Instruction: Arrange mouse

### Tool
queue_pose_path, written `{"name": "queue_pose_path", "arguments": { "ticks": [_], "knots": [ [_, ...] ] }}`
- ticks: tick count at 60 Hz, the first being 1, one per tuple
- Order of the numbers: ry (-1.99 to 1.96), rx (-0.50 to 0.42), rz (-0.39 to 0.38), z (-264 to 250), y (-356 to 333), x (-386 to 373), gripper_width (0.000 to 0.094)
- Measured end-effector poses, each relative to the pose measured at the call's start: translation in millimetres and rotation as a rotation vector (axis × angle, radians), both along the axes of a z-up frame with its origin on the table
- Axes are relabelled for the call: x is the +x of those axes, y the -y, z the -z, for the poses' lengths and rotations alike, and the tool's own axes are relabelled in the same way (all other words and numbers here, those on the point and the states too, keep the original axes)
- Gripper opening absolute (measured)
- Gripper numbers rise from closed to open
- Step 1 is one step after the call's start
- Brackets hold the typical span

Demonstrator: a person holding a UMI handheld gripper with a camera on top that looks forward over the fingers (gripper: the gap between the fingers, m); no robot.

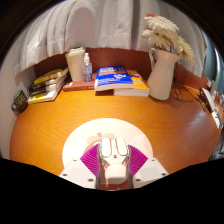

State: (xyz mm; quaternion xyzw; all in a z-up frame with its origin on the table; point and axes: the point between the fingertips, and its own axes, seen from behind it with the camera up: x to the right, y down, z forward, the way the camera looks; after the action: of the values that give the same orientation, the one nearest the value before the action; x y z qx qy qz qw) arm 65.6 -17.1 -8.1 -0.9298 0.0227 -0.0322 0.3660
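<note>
Only the gripper view here, so going off that: the white mouse [115, 158] sits right down between the gripper's [117, 163] two fingers, on a round white mouse pad [82, 138] that lies on the wooden table [60, 125]. The purple pads [92, 157] flank the mouse on either side, and they look like they're right up against its sides, though honestly I can't tell if both are really pressing on it or if there's a sliver of gap, so whether it's a real grip or just a close straddle is not something I can call. The mouse points straight ahead along the fingers, with its scroll wheel and button split facing away from the camera, and it looks flat on the white disc rather than lifted, as far as I can make out. Beyond the fingers the orange-brown tabletop stretches out to a row of stuff at the far edge: a blue book [114, 77] on top of another one, roughly straight ahead, a small bottle [87, 68] just beside it, then a tall white container [76, 63] next to that. Further off to the left side there's a stack of books [45, 85] lying flat. On the right there's a white pitcher [161, 72] holding pale flowers [166, 35], standing upright near the blue book but not touching it. Behind all that hangs a light curtain [60, 25].
</note>
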Motion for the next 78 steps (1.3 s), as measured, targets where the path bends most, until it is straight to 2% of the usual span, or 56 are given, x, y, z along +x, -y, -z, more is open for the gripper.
{"name": "queue_pose_path", "arguments": {
  "ticks": [16,18,22,24,36,49,55,70,78],
  "knots": [
    [-0.025,0.001,0.018,4,1,-1,0.0548],
    [-0.026,-0.011,0.028,4,3,1,0.0613],
    [-0.015,-0.007,0.030,-5,3,7,0.0821],
    [-0.016,0.003,0.025,-14,3,7,0.0874],
    [-0.063,0.107,-0.003,-95,27,3,0.0865],
    [-0.078,0.192,-0.047,-185,97,-3,0.0855],
    [-0.081,0.207,-0.088,-205,133,-14,0.0856],
    [-0.075,0.244,-0.122,-228,198,-25,0.0856],
    [-0.080,0.250,-0.107,-229,213,-17,0.0860]
  ]
}}
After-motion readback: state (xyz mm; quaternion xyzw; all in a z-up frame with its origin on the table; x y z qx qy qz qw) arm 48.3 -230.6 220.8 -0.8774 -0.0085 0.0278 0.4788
